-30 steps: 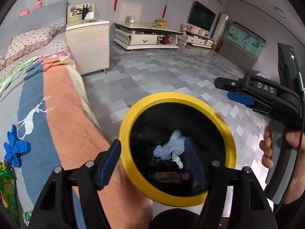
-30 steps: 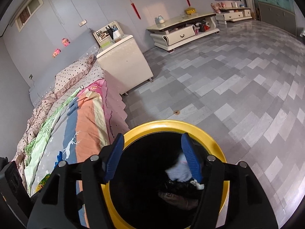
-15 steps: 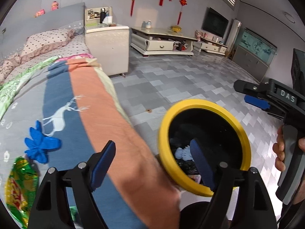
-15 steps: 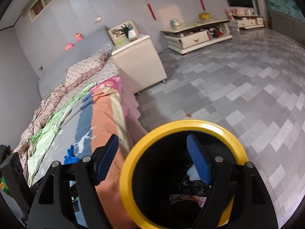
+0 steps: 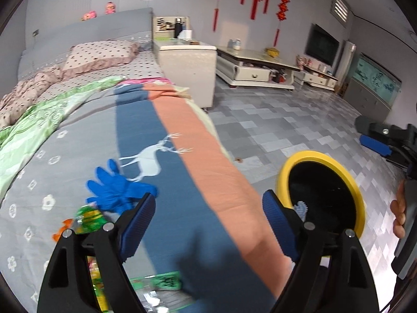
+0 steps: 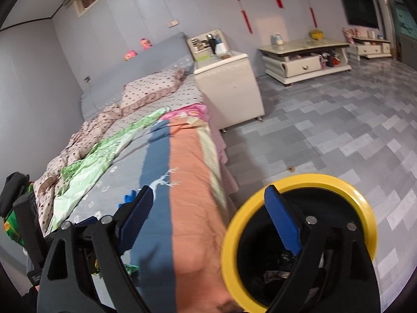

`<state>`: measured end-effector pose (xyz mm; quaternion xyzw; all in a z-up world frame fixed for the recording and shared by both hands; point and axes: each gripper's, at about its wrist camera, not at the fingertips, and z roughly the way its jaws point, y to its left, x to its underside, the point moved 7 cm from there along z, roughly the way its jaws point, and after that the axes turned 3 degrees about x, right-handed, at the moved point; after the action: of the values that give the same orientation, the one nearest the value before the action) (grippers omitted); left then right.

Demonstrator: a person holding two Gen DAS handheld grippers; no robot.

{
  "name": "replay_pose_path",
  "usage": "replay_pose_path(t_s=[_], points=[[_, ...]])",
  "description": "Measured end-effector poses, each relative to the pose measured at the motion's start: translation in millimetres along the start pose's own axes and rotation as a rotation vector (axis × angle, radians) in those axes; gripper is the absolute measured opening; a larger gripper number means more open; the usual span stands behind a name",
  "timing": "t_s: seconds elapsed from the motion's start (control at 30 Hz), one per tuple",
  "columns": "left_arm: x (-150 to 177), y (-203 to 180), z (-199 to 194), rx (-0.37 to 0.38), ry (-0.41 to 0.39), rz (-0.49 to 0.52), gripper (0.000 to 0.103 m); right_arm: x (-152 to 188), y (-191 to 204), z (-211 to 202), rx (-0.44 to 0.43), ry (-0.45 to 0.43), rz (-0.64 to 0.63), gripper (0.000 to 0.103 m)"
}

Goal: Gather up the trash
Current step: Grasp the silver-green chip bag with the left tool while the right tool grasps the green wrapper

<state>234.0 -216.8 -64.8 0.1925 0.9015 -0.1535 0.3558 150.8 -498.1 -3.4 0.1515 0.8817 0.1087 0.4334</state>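
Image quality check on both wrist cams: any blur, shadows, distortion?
Left wrist: heavy fisheye bend and dark corner vignette; motion blur smears the bin rim and near bedspread; dark shadow between the fingers. Right wrist: same distortion; bin rim and bedspread soft; far wall sharp, evenly lit.

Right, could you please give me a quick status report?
Both grippers, left and right, open, empty. Blue glove and wrappers on bed. Bin beside bed. Nothing in the way.
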Motion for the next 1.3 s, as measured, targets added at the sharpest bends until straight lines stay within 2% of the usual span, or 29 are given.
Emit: replay_pose_path(t_s=[0.33, 0.67, 1.0, 1.3], points=[[15.7, 65.8, -25.5, -0.101, -0.006, -0.043, 0.081, 16.3, 77.8, 15.1, -0.09, 0.037, -0.081, 0.088], [40.2, 129.2, -41.8, -0.199, 0.012, -0.093, 0.081, 63.5, 131.0, 36.1, -0.156, 0.116, -0.163, 0.088], [67.8, 160.4, -36.8, -0.254, 0.048, -0.103, 0.081, 126.6, 168.4, 61.4, -0.202, 0.228, -0.228, 0.088], [86.0, 172.1, -14.8, -0.236, 0.097, -0.143, 0.081, 177.9, 186.0, 84.1, -0.221, 0.323, -0.288, 0.088]])
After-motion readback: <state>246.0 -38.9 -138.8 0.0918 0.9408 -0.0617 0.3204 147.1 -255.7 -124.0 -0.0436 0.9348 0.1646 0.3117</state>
